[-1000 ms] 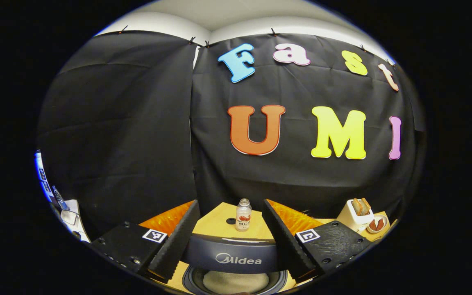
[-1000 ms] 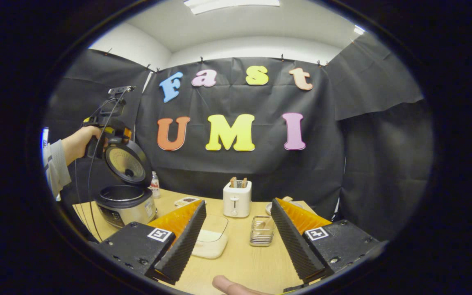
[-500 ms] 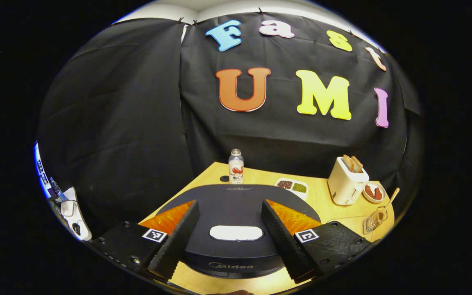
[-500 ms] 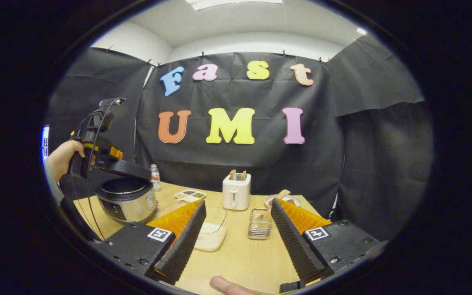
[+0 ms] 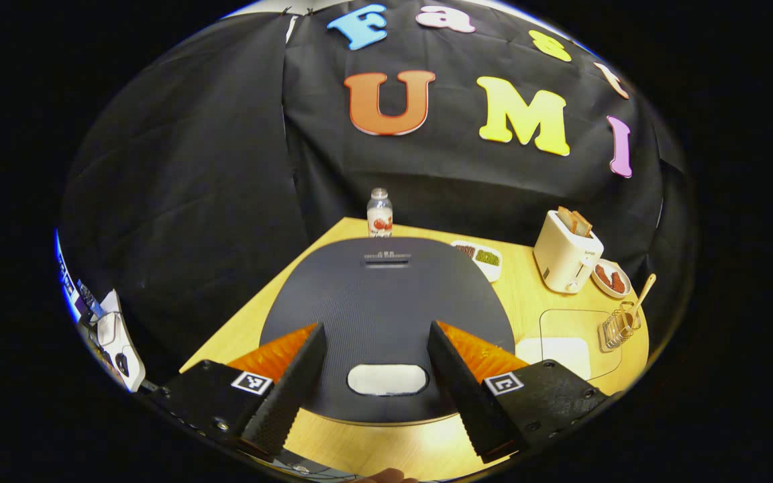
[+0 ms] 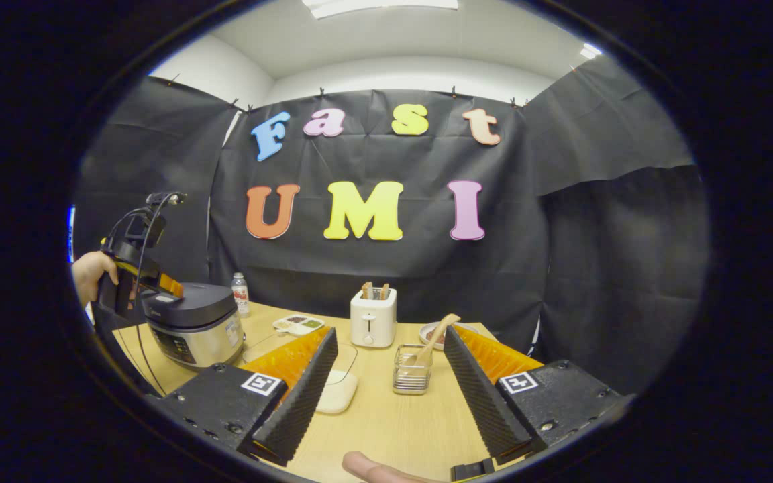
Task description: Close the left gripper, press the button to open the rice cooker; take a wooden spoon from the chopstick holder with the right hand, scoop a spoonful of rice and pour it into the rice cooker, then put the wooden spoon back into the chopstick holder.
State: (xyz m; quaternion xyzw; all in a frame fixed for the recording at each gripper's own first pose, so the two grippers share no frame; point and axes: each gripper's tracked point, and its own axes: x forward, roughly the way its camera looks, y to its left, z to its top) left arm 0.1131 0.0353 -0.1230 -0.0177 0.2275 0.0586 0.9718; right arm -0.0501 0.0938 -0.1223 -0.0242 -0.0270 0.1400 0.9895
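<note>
The rice cooker (image 6: pixel 195 329) stands at the table's left with its dark lid (image 5: pixel 386 295) down. My left gripper (image 5: pixel 375 329) is open just over the lid, its fingers either side of the white button (image 5: pixel 387 379). In the right gripper view a hand holds that left gripper (image 6: pixel 158 285) on the cooker's top. The wooden spoon (image 6: pixel 437 334) leans in the wire chopstick holder (image 6: pixel 412 372). A clear container of rice (image 6: pixel 336 396) lies left of the holder. My right gripper (image 6: pixel 391 332) is open above the table's near edge, holding nothing.
A white toaster (image 6: pixel 373 318) with toast stands behind the holder. A small bottle (image 6: pixel 241 295) and a divided dish (image 6: pixel 299 324) sit at the back left, and a bowl (image 5: pixel 611 278) lies beside the toaster. A fingertip (image 6: pixel 373 469) shows at the bottom edge.
The cooker's lid has swung from upright down to shut, with my left gripper following it down. The right gripper has drifted slightly and stays open.
</note>
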